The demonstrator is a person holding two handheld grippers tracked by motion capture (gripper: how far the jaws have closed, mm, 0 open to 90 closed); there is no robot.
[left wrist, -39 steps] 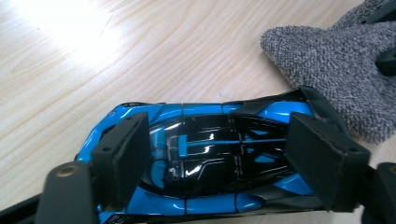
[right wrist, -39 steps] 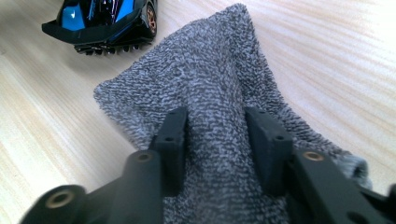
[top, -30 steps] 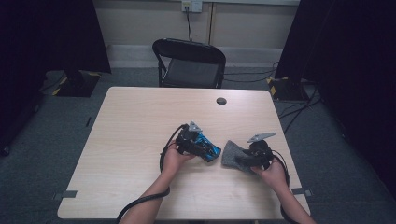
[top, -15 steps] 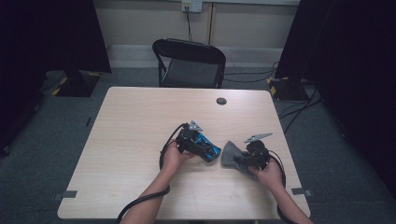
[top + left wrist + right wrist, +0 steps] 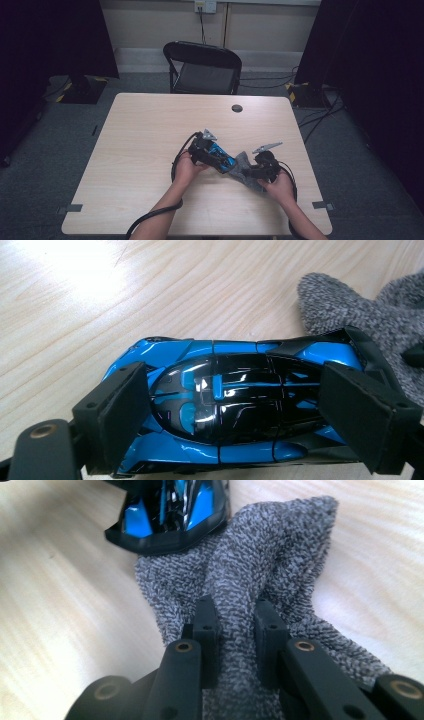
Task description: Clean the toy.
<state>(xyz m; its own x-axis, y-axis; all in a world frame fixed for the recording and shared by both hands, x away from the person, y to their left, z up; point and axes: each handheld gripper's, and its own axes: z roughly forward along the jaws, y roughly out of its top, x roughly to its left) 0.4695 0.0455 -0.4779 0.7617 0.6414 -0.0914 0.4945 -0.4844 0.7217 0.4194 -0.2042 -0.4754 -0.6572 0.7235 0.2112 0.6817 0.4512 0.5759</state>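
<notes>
Toy car: a blue and black toy car (image 5: 235, 405) sits on the table near its front right part, seen from above in the left gripper view and as a small blue patch in the high view (image 5: 221, 156). Its tail (image 5: 170, 515) shows at the top of the right gripper view, resting on the edge of the cloth.
Left gripper: the left gripper (image 5: 240, 415) has its two black pads closed against the car, one at each end of the body, so the car is clamped lengthwise between them. In the high view it (image 5: 202, 150) lies low over the table with the person's left hand (image 5: 186, 169) behind it.
Cloth: a grey knitted cloth (image 5: 260, 590) lies crumpled on the table just right of the car, touching it; part of it (image 5: 370, 315) shows at the upper right of the left gripper view.
Right gripper: the right gripper (image 5: 235, 630) has just been closing its jaws, and they now pinch a raised fold of the cloth between them, with only that narrow ridge of fabric in the gap. In the high view it (image 5: 260, 170) sits at the right end of the cloth, held by the right hand (image 5: 280, 187).
Table: a light wood table (image 5: 150, 135) carries everything; a small dark round disc (image 5: 237, 108) lies near its far edge, well apart from the car.
Beyond the table: a black folding chair (image 5: 202, 67) stands at the far side on a grey carpet.
</notes>
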